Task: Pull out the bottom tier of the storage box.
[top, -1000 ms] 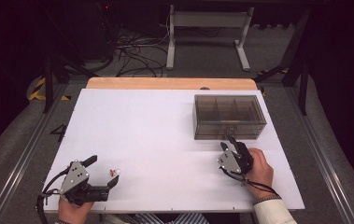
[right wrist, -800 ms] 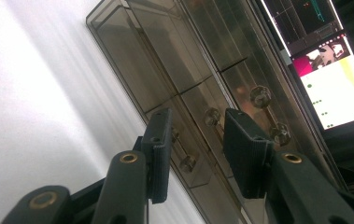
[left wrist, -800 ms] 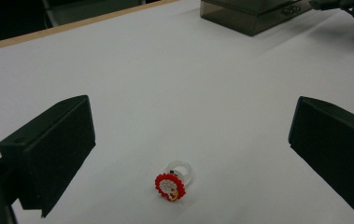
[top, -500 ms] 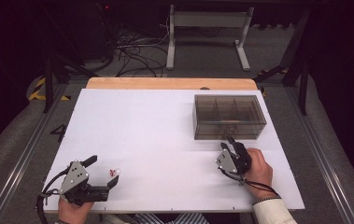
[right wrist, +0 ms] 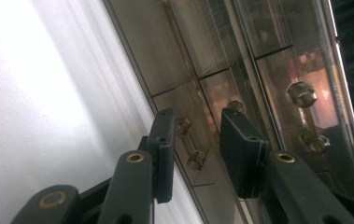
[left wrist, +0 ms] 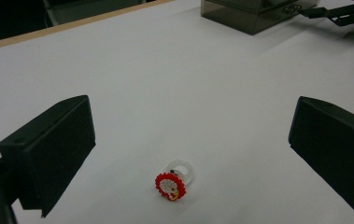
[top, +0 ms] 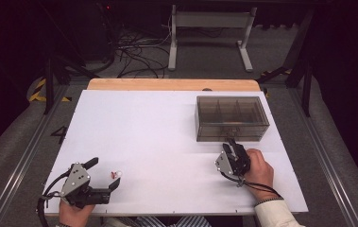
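A smoked clear box [top: 232, 118] with several compartments stands at the back right of the white table [top: 167, 132]. My right gripper [top: 231, 143] points at its front wall. In the right gripper view the jaws [right wrist: 198, 116] stand narrowly apart on either side of a small brass handle [right wrist: 191, 140]. They have just been closing a little, and a gap still shows on one side of the handle. My left gripper [top: 106, 171] rests open at the front left. A small clear ring with a red flower top [left wrist: 174, 179] lies on the table between its wide jaws [left wrist: 191, 105], touching neither.
A wooden strip [top: 172, 84] edges the table's far side. Beyond it on the floor lie cables [top: 134, 52] and a stand's legs [top: 209, 28]. Metal rails run along both sides. The box [left wrist: 249, 14] and the right gripper [left wrist: 343, 14] appear far off in the left gripper view.
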Tool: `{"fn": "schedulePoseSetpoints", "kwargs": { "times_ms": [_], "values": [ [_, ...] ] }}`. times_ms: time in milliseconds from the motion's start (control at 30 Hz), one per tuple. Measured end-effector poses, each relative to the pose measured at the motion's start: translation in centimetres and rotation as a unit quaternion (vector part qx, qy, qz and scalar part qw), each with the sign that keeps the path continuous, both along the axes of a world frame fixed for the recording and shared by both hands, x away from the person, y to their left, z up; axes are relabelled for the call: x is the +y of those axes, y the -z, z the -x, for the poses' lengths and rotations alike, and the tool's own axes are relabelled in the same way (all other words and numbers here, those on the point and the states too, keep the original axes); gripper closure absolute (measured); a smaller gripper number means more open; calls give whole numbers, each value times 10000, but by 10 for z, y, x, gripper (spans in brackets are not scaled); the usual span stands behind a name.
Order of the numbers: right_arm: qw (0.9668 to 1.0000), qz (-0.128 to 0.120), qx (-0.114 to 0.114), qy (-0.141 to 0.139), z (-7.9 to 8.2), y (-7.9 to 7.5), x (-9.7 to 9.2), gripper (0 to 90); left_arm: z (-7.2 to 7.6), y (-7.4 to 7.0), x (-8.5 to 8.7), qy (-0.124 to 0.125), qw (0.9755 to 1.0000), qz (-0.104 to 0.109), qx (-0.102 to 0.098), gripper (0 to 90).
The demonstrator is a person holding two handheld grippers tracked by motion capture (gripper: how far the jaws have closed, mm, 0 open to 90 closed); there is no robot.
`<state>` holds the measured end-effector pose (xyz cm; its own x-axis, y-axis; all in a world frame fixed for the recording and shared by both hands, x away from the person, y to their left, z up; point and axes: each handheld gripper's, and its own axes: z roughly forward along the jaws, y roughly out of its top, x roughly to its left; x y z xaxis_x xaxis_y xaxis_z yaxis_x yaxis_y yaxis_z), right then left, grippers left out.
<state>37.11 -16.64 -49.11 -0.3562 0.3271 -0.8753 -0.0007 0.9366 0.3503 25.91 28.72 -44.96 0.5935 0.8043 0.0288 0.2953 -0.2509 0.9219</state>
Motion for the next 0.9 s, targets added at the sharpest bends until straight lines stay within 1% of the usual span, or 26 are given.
{"fn": "schedulePoseSetpoints", "kwargs": {
  "times_ms": [33, 67, 200, 467, 667, 700, 767, 800, 833, 900],
  "values": [
    [9999, 5, -98, 68, -1, 2, 1, 668, 0, 0, 0, 11, 10000, -5, 15, 13],
    [9999, 5, -98, 68, -1, 2, 1, 668, 0, 0, 0, 11, 10000, -5, 15, 13],
    [9996, 165, -148, 152, -4, 6, 1, 675, -1, 0, 0, 2, 10000, -9, 30, 13],
    [9987, 412, -226, 179, -8, 13, 4, 694, -2, 1, 0, -7, 10000, -10, 46, 13],
    [9984, 464, -239, 209, -10, 15, 4, 706, -2, 0, -1, 5, 10000, -23, 37, 14],
    [9982, 486, -284, 211, -11, 16, 4, 706, -2, 0, -1, 10, 10000, 1, 37, 15],
    [9981, 499, -280, 226, -11, 16, 4, 706, -2, 0, -1, 13, 10000, 2, 37, 15],
    [9979, 516, -316, 245, -11, 16, 4, 705, -2, 0, -1, 22, 10000, -9, 42, 15],
    [9974, 597, -335, 236, -13, 17, 5, 711, -3, 1, -2, 29, 10000, -6, 50, 15],
    [9972, 602, -351, 258, -13, 18, 5, 715, -3, 1, -2, 26, 10000, -13, 44, 15]
  ]
}}
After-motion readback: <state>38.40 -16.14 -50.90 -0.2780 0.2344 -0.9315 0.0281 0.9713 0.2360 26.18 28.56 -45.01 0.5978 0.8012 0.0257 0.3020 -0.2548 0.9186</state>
